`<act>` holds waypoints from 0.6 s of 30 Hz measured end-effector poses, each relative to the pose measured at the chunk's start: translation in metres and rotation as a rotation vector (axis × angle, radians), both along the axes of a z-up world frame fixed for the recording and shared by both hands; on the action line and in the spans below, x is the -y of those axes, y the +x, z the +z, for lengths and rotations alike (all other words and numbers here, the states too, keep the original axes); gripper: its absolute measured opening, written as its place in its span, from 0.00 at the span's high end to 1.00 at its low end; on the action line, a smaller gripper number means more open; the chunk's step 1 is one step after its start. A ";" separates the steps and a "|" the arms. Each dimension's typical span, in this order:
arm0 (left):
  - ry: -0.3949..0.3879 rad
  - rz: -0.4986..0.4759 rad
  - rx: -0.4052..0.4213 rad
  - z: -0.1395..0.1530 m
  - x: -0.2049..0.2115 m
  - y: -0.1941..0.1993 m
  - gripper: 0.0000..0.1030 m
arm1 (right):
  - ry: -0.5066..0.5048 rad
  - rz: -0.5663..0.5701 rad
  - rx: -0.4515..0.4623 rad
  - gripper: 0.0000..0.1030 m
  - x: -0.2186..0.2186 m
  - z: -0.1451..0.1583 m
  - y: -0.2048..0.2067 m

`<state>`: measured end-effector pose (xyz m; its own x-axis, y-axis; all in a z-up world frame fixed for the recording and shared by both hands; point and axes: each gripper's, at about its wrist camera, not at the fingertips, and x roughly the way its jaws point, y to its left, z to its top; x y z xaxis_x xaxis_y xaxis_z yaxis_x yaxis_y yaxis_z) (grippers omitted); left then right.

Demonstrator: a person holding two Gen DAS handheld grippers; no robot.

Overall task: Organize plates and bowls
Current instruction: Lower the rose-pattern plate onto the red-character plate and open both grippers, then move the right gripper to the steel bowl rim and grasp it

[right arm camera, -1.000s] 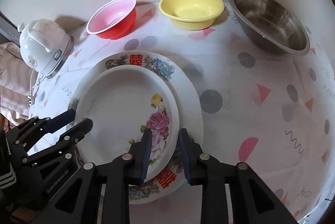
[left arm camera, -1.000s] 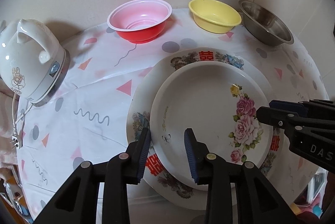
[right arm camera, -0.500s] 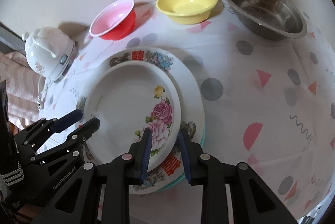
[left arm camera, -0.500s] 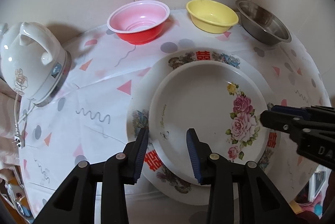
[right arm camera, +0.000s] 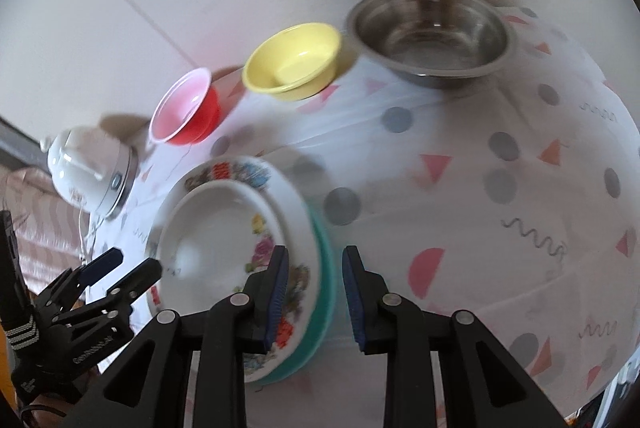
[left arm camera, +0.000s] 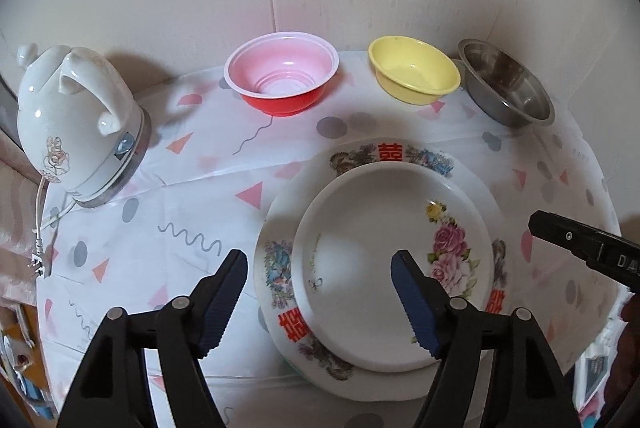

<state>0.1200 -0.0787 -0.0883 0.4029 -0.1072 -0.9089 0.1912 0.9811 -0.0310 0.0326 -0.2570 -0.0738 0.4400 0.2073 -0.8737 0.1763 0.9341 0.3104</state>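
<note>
The worktop point(left arm camera: 192, 163), under a patterned cloth, carries a stack of plates: a teal plate point(right arm camera: 326, 292) at the bottom, a large plate with red characters point(left arm camera: 384, 153) on it, and a smaller rose-patterned plate point(left arm camera: 384, 260) on top, off-centre toward the near edge. Judged hazard: the stack sits close to that edge and the top plate is off-centre, so a sideways nudge from either claw could slide it or tip the pile. Behind the stack stand a steel bowl point(left arm camera: 508, 89), a yellow bowl point(left arm camera: 414, 73) and a red bowl point(left arm camera: 282, 75), still unnested; a white kettle point(left arm camera: 76, 119) stands to the stack's left. The left claw point(left arm camera: 318, 298) has just been opening; its jaws stand wide, straddling the stack's left rim without pressing it, holding nothing. The right claw point(right arm camera: 314, 298) is narrowly parted at the stack's right rim; that view is blurred, and no grip shows.
</note>
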 end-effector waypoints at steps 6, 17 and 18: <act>-0.049 -0.008 -0.012 0.005 0.011 0.004 0.20 | 0.038 -0.083 0.003 0.70 0.028 -0.006 -0.007; -0.107 -0.041 -0.026 0.011 0.047 0.021 0.15 | 0.066 -0.244 0.098 0.61 0.099 -0.001 -0.003; -0.118 -0.038 -0.024 0.012 0.050 0.024 0.15 | 0.068 -0.270 0.101 0.61 0.108 0.000 0.001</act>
<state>0.1438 -0.1289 -0.0767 0.3746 -0.2289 -0.8985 0.2258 0.9624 -0.1510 0.0334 -0.3654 -0.0743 0.5710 0.1278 -0.8110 0.3808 0.8339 0.3995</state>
